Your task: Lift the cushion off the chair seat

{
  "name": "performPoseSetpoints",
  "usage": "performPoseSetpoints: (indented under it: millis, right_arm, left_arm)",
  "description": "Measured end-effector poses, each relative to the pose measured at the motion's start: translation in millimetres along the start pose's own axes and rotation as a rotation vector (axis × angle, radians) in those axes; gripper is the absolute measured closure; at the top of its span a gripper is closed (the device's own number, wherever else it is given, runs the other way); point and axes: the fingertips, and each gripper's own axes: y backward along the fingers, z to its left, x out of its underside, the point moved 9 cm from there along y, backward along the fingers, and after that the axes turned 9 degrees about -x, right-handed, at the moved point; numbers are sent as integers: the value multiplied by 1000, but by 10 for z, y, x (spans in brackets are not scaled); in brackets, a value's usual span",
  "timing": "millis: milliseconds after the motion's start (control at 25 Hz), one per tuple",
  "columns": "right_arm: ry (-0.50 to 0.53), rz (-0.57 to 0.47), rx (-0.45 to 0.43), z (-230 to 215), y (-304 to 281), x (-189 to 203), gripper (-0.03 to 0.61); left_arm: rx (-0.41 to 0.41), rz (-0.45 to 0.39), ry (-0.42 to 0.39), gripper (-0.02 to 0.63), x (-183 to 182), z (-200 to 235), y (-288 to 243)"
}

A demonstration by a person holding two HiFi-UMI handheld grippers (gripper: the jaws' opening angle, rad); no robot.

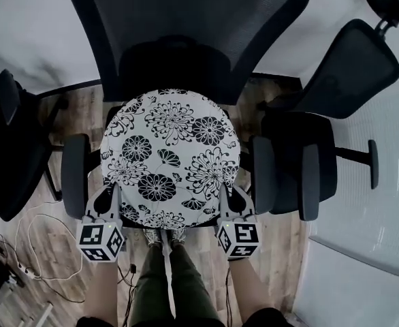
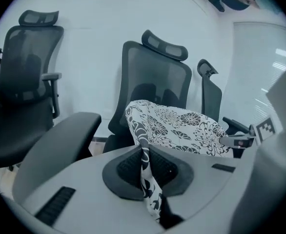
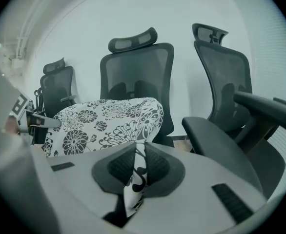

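Both claws are closed on the cushion (image 1: 169, 159). The left gripper (image 1: 113, 199) pinches its near-left edge and the right gripper (image 1: 225, 197) pinches its near-right edge. In each gripper view a fold of the flowered fabric is pressed between the pads, so the grasp is done. The cushion lies over the seat of the middle chair (image 1: 186, 26) and hides the seat fully; I cannot tell if it is already clear of it. I judge that the lift is only at its start, and raising the cushion away from the seat is what is left. The cushion is round, so it has no real long axis. Its printed face looks upward, and the line between the two grips runs left to right.
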Motion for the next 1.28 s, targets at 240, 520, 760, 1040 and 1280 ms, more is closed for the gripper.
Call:
performPoseSetpoints:
  millis: [240, 520, 760, 1040, 1280]
  right_arm:
    - [-19, 58, 13, 77, -51, -129, 541]
    - [-53, 172, 0, -12, 14, -405, 541]
    - [-85, 308, 21, -2, -17, -699, 540]
    - [-105, 202, 1, -18, 17, -463, 541]
    - [-98, 135, -3, -12, 35, -365, 541]
  left_arm:
    - [5, 69, 34, 594, -72, 92, 10]
    - [-8, 177, 68, 594, -315, -2, -1]
    - [9, 319, 131, 594, -464, 39, -66]
    - [-1, 233, 65, 594, -422, -1, 10]
    - [4, 174, 49, 594, -357, -2, 32]
